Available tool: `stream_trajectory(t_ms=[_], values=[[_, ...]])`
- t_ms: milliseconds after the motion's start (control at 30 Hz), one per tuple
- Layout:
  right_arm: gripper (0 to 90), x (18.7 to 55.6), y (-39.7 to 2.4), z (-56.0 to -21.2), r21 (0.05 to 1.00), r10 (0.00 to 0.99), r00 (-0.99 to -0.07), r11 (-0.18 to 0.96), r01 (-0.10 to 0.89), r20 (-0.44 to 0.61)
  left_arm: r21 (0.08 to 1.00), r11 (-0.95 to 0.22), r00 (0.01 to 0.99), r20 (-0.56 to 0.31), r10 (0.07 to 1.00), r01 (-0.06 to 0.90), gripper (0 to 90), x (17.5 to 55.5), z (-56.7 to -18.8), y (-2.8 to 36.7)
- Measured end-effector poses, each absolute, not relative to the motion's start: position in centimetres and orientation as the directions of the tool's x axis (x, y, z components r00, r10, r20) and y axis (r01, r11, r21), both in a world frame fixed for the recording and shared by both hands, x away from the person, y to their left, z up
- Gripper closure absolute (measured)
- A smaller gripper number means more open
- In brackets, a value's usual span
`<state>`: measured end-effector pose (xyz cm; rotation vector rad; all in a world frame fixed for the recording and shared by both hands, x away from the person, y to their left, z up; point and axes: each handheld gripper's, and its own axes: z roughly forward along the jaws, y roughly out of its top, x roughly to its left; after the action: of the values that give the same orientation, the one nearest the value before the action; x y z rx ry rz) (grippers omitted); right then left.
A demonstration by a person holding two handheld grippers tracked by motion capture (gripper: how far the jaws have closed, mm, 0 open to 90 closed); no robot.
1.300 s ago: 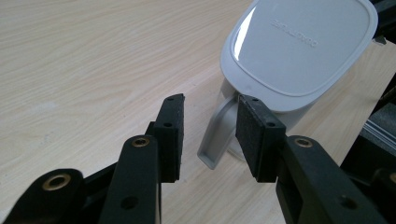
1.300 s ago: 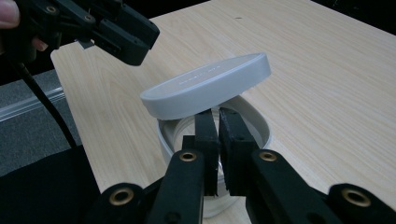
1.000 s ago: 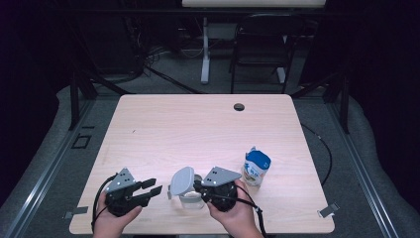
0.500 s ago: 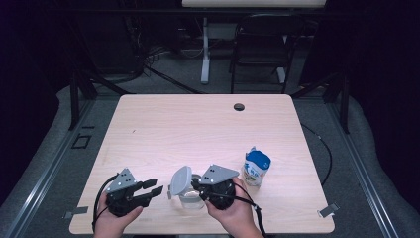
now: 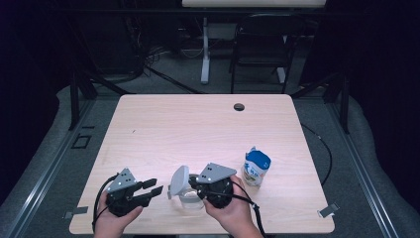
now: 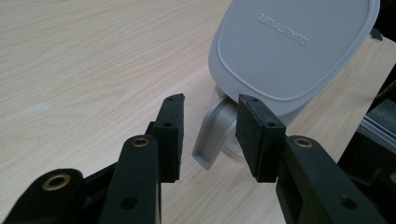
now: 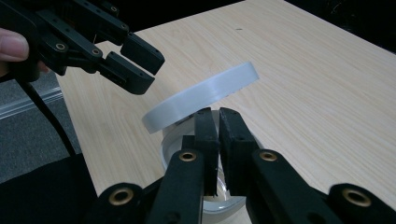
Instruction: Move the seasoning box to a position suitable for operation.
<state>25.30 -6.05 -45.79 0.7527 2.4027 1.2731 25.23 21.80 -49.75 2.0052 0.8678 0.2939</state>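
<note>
The clear container (image 5: 190, 198) sat at the near edge of the table, about 6 o'clock from the table's centre, on the light wood-grain table (image 5: 198, 129). Its grey lid (image 5: 179, 179) was tipped up on edge over the left rim, top face toward your left hand, its broad face steeply tilted and its long axis running roughly 12-to-6 in the high view. A grey latch tab (image 6: 212, 133) hung down from the lid's lower edge.

Your right gripper (image 5: 195, 188) was clamped on the container's rim at its 3 o'clock side; in the right gripper view (image 7: 218, 135) the jaws stood nearly together with the clear wall pinched between them, and the lid (image 7: 201, 98) slanted just past the tips.

Your left gripper (image 5: 154, 188) sat at 9 o'clock of the container, just short of the lid, jaws apart and holding nothing. In the left gripper view (image 6: 210, 130) the tab lay beyond the gap between the two pads, not touching either.

A small bag with a blue top (image 5: 256, 168) stood at 2 o'clock of the container, near your right hand (image 5: 233, 208). A dark round grommet (image 5: 239, 106) sat near the table's far edge. Round the table: grey floor, dark room, a black chair (image 5: 260, 54) and a white stand leg (image 5: 204, 49) at 12 o'clock.
</note>
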Motion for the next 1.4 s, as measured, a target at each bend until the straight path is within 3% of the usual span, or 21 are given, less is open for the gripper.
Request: stream_trajectory(t_ms=[1400], values=[[84.4,25.1,-3.9,-44.7,0.835,0.546,-0.834,0.494,0.242,-0.081,0.812,-0.336,0.712,-0.133,0.689,0.477,62.5,25.5,-50.1,22.2]])
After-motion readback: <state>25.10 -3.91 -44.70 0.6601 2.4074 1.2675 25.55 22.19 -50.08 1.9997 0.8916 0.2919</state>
